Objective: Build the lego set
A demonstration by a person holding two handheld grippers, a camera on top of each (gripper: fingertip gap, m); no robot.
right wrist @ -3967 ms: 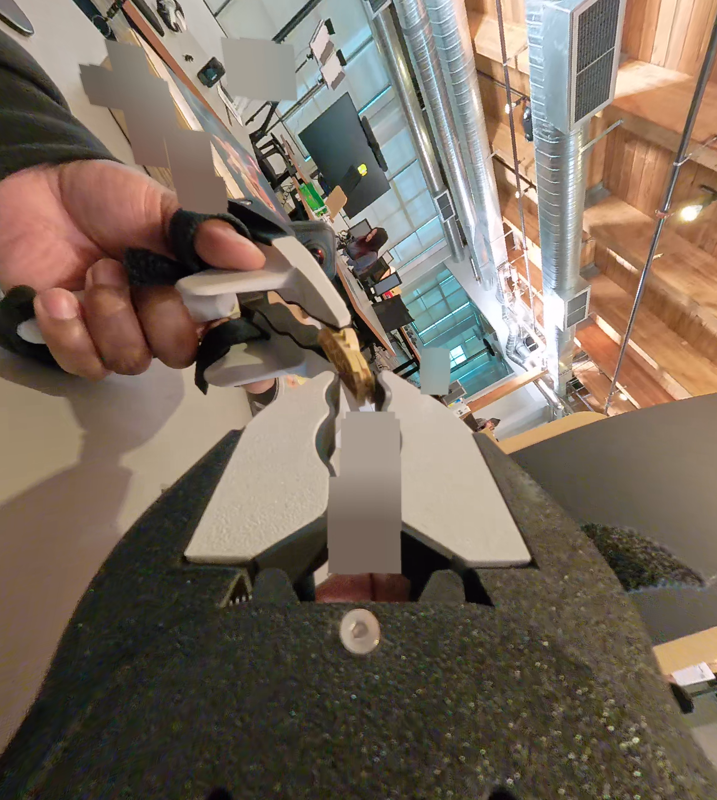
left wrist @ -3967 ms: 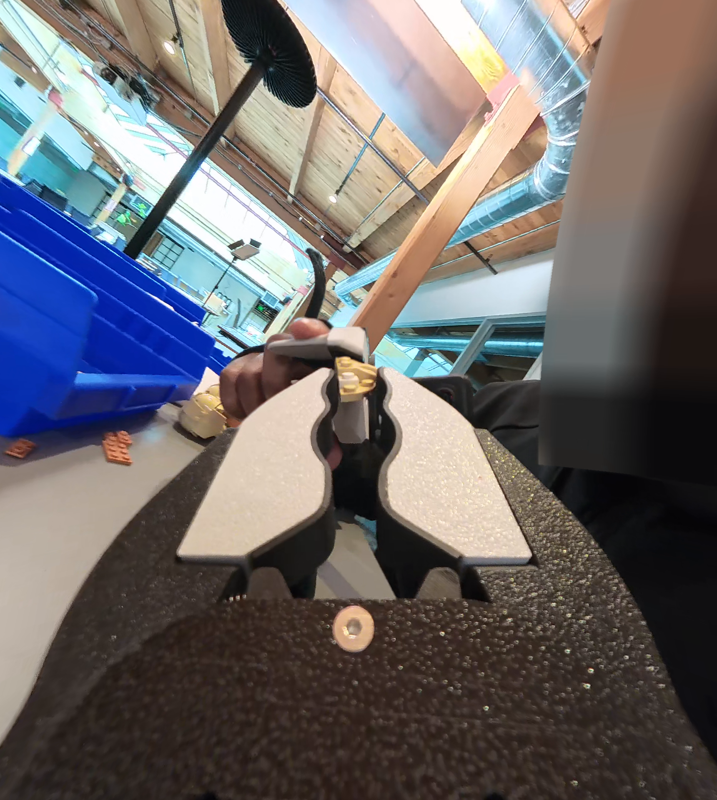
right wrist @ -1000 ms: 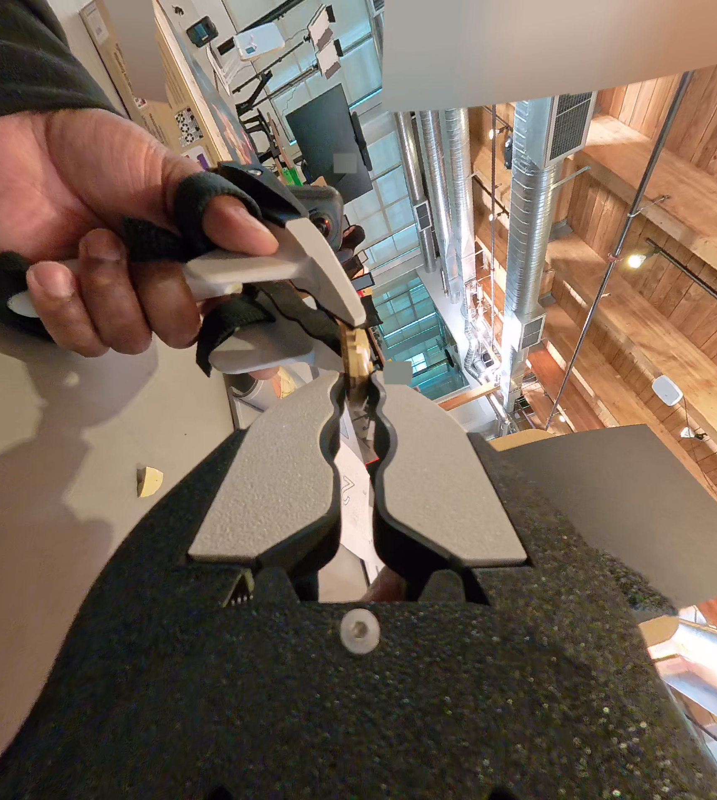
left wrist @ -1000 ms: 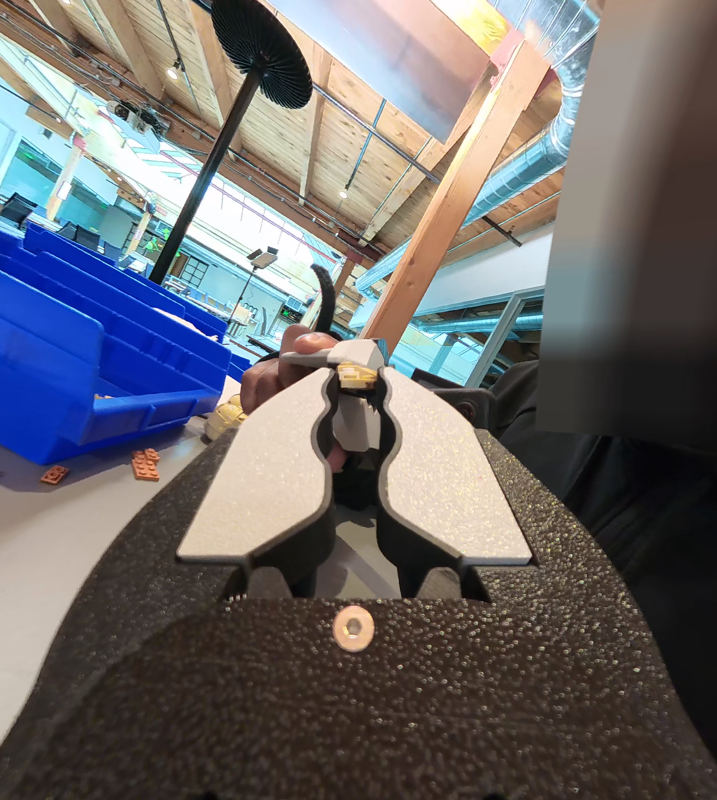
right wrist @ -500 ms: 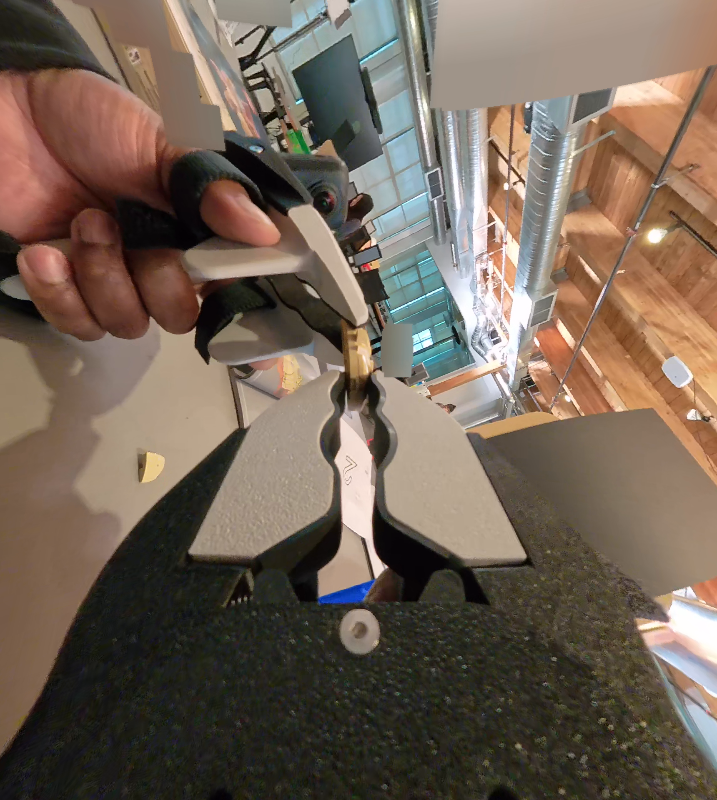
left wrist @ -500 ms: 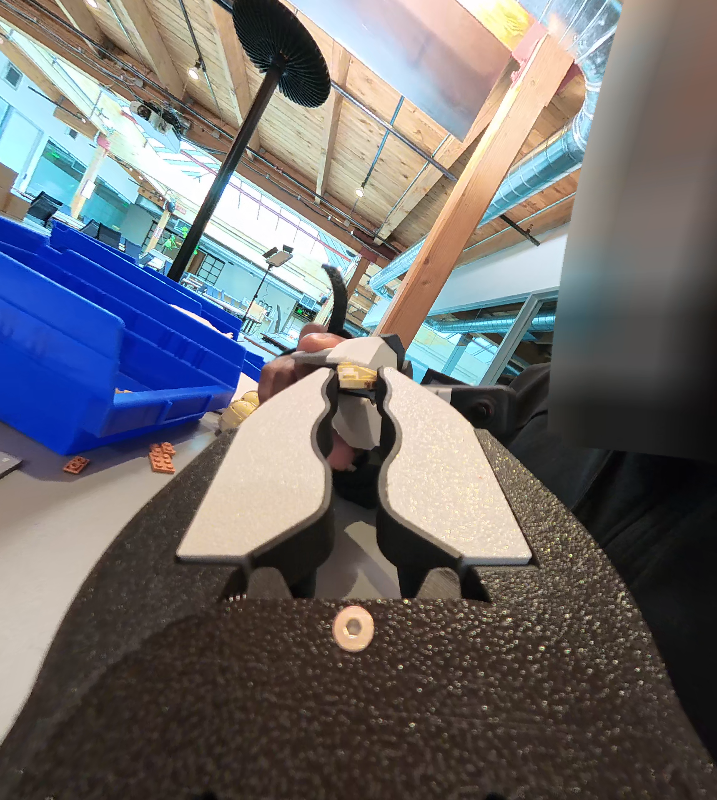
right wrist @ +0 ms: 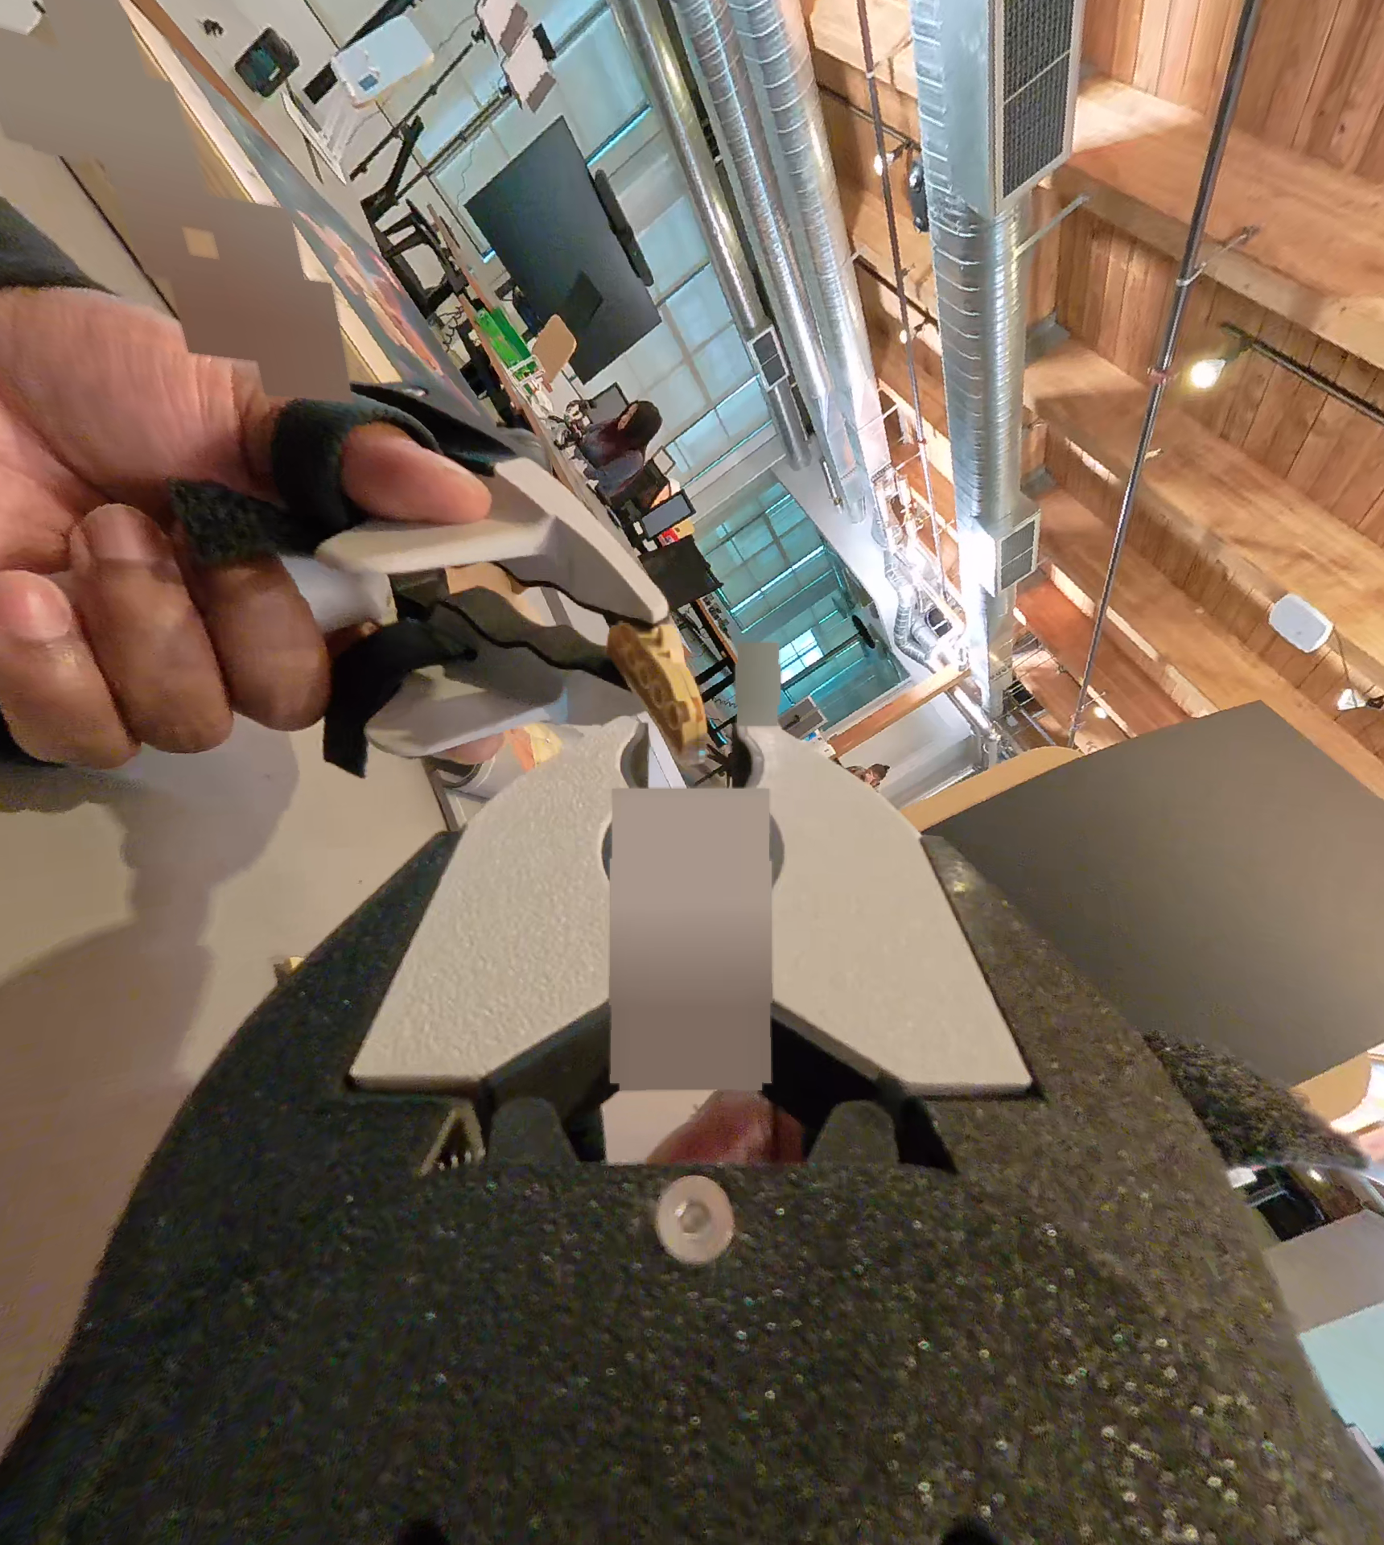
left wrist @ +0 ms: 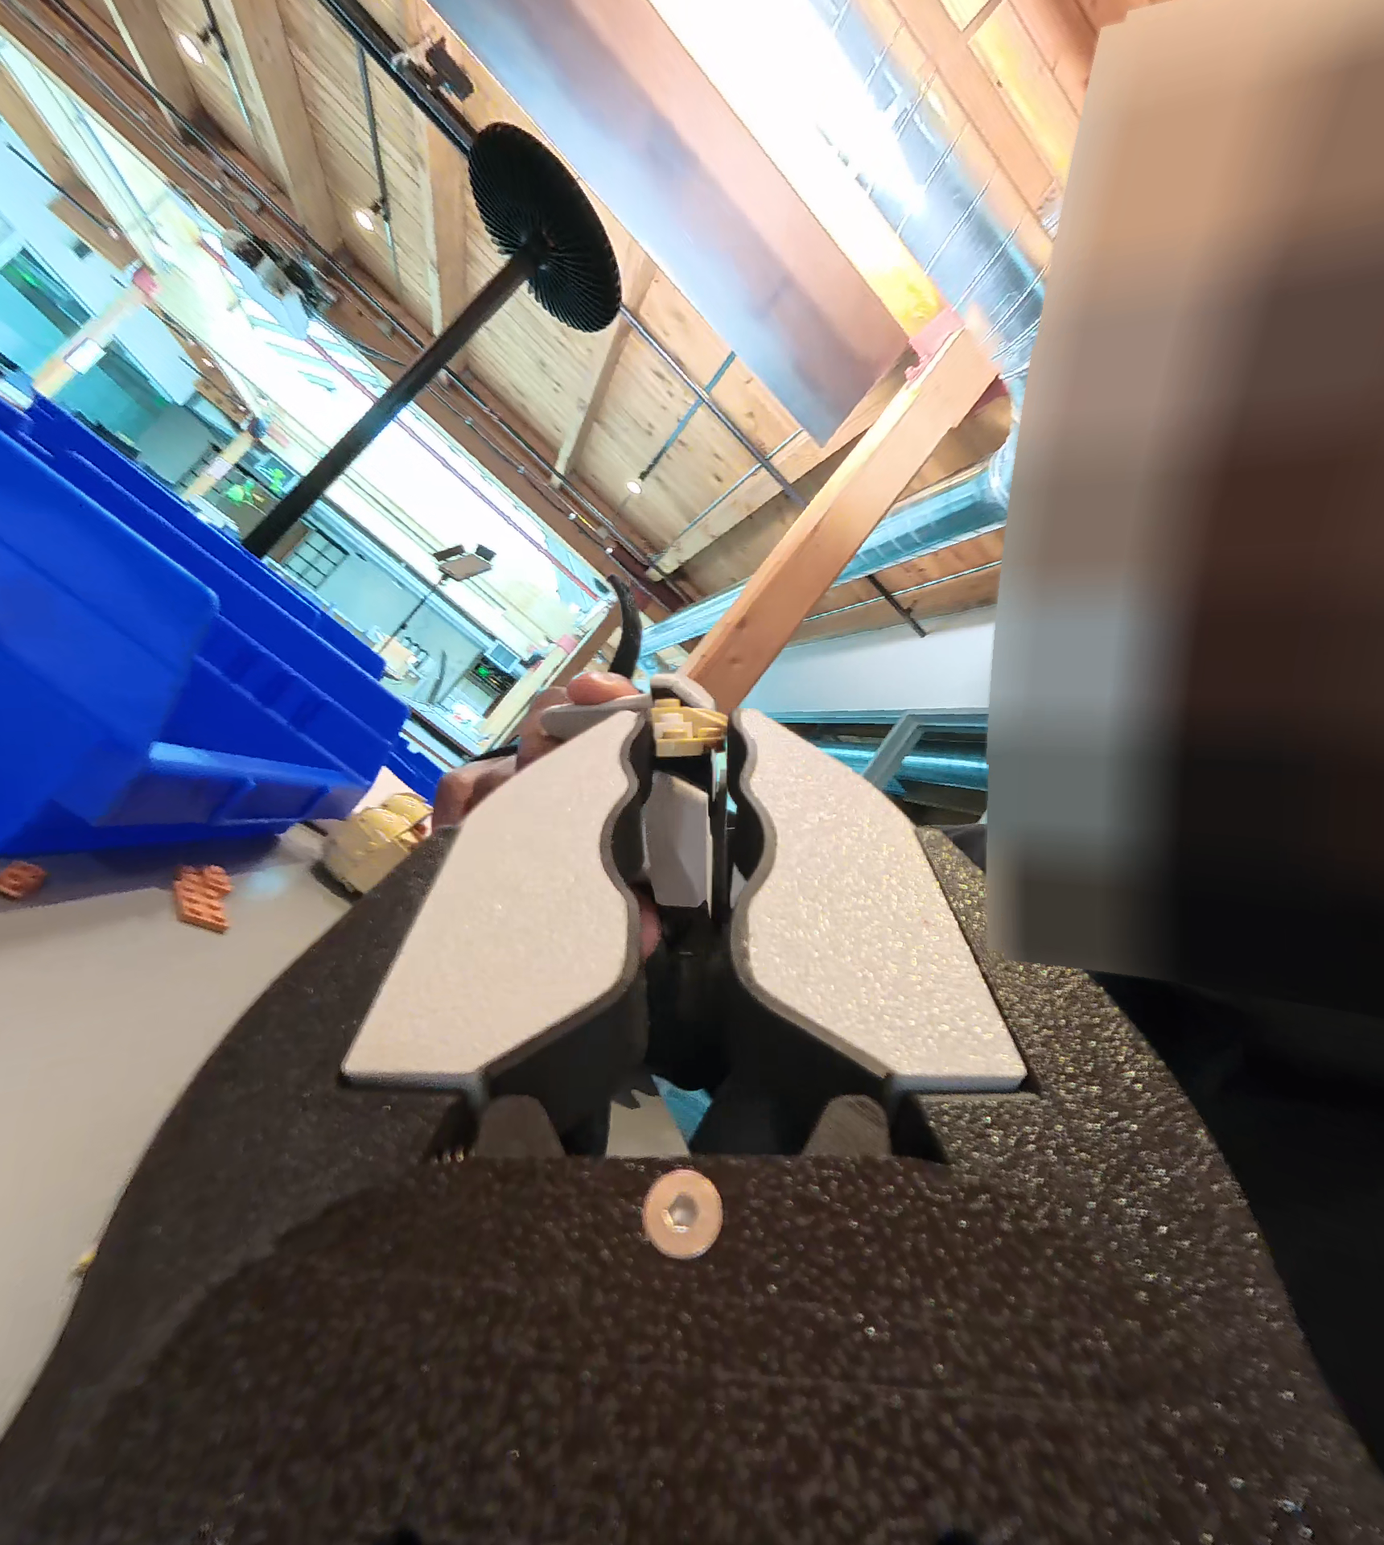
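A small tan lego assembly (left wrist: pixel 687 729) is pinched between the tips of my left gripper (left wrist: pixel 687 736), which is shut on it and held up off the table. In the right wrist view the same tan piece (right wrist: pixel 659 681) hangs tilted from the left gripper (right wrist: pixel 638 644), which a hand (right wrist: pixel 87 502) holds. My right gripper (right wrist: pixel 697 740) has its jaws spread. The lower edge of the tan piece sits loosely between its tips. A grey patch covers the gap behind them. One finger (left wrist: pixel 588 717) of the right gripper shows just beyond the piece in the left wrist view.
Blue bins (left wrist: pixel 87 669) stand on the grey table (left wrist: pixel 45 1045) at the left. Small orange-brown plates (left wrist: pixel 204 894) and a rounded tan lego build (left wrist: pixel 375 836) lie in front of them. A dark panel (right wrist: pixel 1173 878) is at the right of the right wrist view. Both grippers' tips are close together, under 4 cm apart.
Half a second ago both grippers were closed on the tan piece. My right gripper's jaws have now spread apart, and the piece stays tilted in the left gripper.
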